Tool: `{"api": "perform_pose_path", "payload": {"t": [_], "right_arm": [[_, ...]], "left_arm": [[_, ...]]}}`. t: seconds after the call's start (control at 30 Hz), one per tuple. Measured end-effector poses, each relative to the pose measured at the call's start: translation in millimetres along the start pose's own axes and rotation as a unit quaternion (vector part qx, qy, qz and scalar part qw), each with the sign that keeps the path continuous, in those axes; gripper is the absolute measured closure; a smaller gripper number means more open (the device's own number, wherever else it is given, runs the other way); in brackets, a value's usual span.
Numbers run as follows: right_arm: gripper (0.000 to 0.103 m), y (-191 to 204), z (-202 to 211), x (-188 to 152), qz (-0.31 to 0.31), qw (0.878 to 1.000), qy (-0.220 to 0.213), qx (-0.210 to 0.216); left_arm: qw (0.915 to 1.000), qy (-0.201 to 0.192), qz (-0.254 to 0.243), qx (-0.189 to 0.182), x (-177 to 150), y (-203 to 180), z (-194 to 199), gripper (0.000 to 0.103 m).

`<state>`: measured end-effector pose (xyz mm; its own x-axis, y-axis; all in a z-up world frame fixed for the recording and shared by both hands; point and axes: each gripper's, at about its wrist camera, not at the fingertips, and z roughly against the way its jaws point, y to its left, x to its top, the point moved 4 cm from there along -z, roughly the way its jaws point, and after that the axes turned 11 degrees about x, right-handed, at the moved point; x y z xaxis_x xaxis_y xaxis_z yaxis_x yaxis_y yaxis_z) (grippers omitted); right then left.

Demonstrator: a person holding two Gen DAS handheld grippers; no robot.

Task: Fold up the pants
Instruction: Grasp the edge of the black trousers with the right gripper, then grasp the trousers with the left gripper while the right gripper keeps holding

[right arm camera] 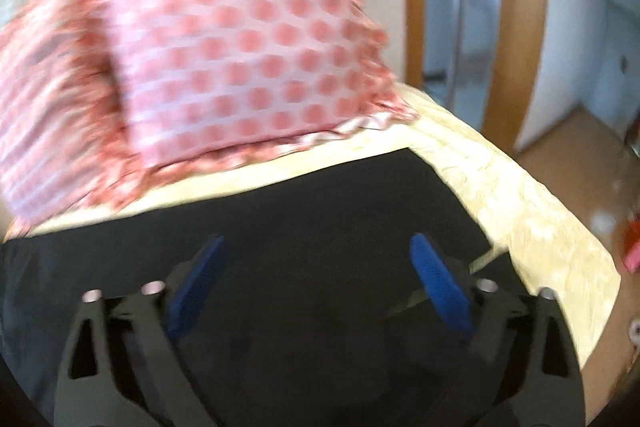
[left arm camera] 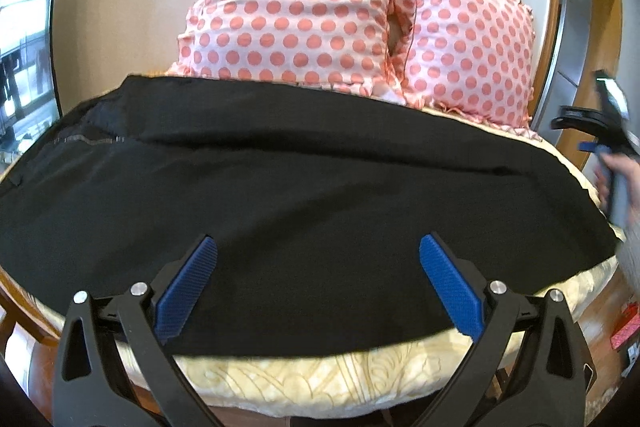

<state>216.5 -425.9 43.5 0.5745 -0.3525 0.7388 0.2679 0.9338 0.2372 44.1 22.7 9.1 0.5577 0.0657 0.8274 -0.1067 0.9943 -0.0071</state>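
Observation:
Black pants [left arm camera: 304,187] lie spread across a cream quilted bed [left arm camera: 320,375], waistband at the left. My left gripper [left arm camera: 318,247] is open and empty, held above the pants near the bed's front edge. My right gripper [right arm camera: 318,247] is open and empty above the right end of the pants [right arm camera: 304,211], whose corner lies near the bed's right edge. The right wrist view is blurred. The right gripper also shows at the far right of the left wrist view [left arm camera: 612,147], held by a hand.
Two pink polka-dot pillows [left arm camera: 304,11] [left arm camera: 468,55] lean at the head of the bed [right arm camera: 532,227], just beyond the pants. A wooden frame [right arm camera: 516,27] and a wooden floor [right arm camera: 580,139] lie to the right. A window [left arm camera: 28,47] is at the left.

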Motion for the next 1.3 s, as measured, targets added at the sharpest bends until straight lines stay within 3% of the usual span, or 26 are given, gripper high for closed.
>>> {"api": "perform_pose_path", "payload": {"t": [0.2,0.37,0.5,0.53,0.6,0.7,0.83,0.9,1.03,1.17,1.3], "right_arm": [[0.05,-35,-104,42,-0.073,0.991,0.088,-0.069],[0.05,-60,-153,56,-0.129,0.977,0.123,-0.116],[0.053,-66,-165,59,-0.105,0.977,0.12,-0.14],[0.054,-65,-165,57,-0.1,0.979,0.115,-0.135],[0.077,-67,-157,50,-0.08,0.984,0.101,-0.126],[0.1,-75,-137,39,-0.083,0.989,0.089,-0.085],[0.1,-80,-93,35,-0.112,0.993,0.034,-0.004],[0.101,-74,-48,33,-0.104,0.993,-0.024,0.046],[0.101,-72,27,0,-0.119,0.981,-0.083,0.13],[0.101,-93,59,-63,-0.169,0.969,-0.078,0.161],[0.101,-112,55,-121,-0.236,0.955,-0.026,0.178]], "left_arm": [[0.9995,-0.021,-0.02,-0.011,15,-9,-1,0.002],[0.9993,-0.007,-0.034,-0.012,17,-15,-16,0.002],[0.9991,0.0,-0.042,-0.006,15,-16,-25,0.002],[0.9991,0.003,-0.041,-0.008,14,-16,-27,0.002],[0.9993,0.004,-0.036,-0.009,14,-14,-27,0.002],[0.9995,0.001,-0.032,-0.01,13,-10,-24,0.002],[0.9997,-0.002,-0.021,-0.014,13,-8,-18,0.002],[0.9997,-0.008,-0.017,-0.014,13,-7,-13,0.002],[0.9998,-0.017,-0.003,-0.014,12,-5,-2,0.002],[0.9997,-0.018,0.007,-0.013,13,-2,3,0.002],[0.9994,-0.016,0.023,-0.02,18,1,4,0.002]]}}
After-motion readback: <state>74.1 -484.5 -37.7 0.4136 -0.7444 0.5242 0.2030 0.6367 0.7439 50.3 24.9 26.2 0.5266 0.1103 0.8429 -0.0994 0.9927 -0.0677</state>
